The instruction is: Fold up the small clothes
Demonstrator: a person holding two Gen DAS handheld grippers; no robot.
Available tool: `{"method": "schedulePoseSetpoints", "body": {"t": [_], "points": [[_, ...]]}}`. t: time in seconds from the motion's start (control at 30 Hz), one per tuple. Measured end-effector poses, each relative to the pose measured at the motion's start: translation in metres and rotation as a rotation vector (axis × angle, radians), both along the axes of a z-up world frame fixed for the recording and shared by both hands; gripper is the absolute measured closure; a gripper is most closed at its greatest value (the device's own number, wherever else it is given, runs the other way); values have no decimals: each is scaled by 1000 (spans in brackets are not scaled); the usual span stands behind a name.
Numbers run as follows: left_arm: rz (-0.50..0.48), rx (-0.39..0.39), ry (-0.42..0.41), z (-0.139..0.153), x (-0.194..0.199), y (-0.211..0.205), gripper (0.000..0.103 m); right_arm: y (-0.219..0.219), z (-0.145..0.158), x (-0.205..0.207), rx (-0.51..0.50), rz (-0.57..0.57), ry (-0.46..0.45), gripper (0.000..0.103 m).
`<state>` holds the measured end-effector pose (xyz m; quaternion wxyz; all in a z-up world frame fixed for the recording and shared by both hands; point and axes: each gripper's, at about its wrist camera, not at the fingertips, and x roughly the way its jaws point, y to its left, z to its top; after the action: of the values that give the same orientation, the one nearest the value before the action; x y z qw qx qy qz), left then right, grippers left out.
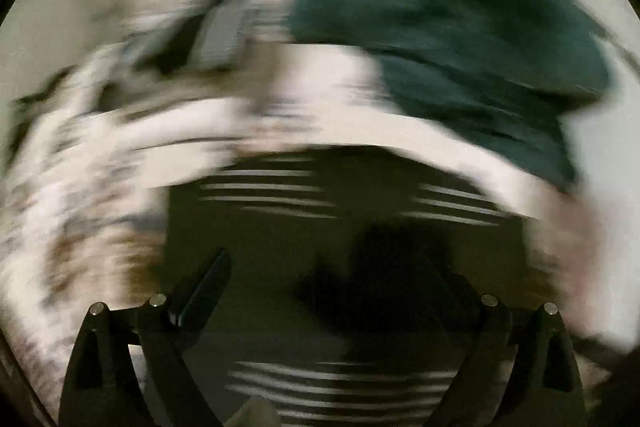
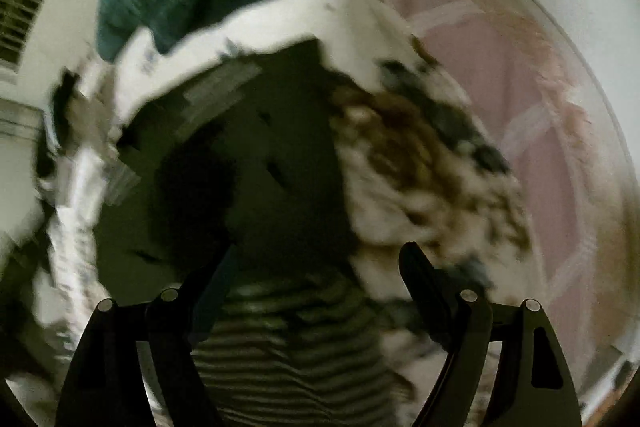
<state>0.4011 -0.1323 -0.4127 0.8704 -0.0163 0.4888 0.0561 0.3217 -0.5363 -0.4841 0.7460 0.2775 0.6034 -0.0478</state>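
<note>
Left wrist view, blurred: my left tongs stand wide apart, nothing clamped, over the dark striped garment; teal cloth at 1 o'clock.

Right wrist view: my right tongs apart too, striped garment at 6 o'clock, patterned bedding at 3.

A patterned bedspread is covering the bed, with a dark striped garment lying near and a teal garment lying far right.
</note>
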Motion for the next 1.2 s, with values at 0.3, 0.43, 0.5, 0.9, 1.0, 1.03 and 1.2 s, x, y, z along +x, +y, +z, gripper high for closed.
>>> {"method": "schedulePoseSetpoints", "body": {"t": [0.3, 0.43, 0.5, 0.9, 1.0, 1.03, 1.2], "points": [[319, 203, 172, -58, -13, 155, 9, 50, -43, 88, 78, 82, 10, 34], [338, 191, 199, -72, -4, 163, 9, 82, -69, 112, -27, 197, 79, 102], [345, 182, 202, -74, 1, 166, 9, 87, -55, 108, -103, 206, 22, 102], [303, 108, 173, -71, 40, 159, 9, 47, -10, 87, -219, 74, -25, 102], [281, 110, 178, -74, 44, 156, 9, 37, -22, 79, -226, 62, 20, 102], [271, 107, 186, -77, 47, 155, 9, 38, -27, 78, -239, 62, 34, 102], [207, 125, 218, -92, 59, 151, 9, 27, -39, 72, -311, 12, 99, 102]]}}
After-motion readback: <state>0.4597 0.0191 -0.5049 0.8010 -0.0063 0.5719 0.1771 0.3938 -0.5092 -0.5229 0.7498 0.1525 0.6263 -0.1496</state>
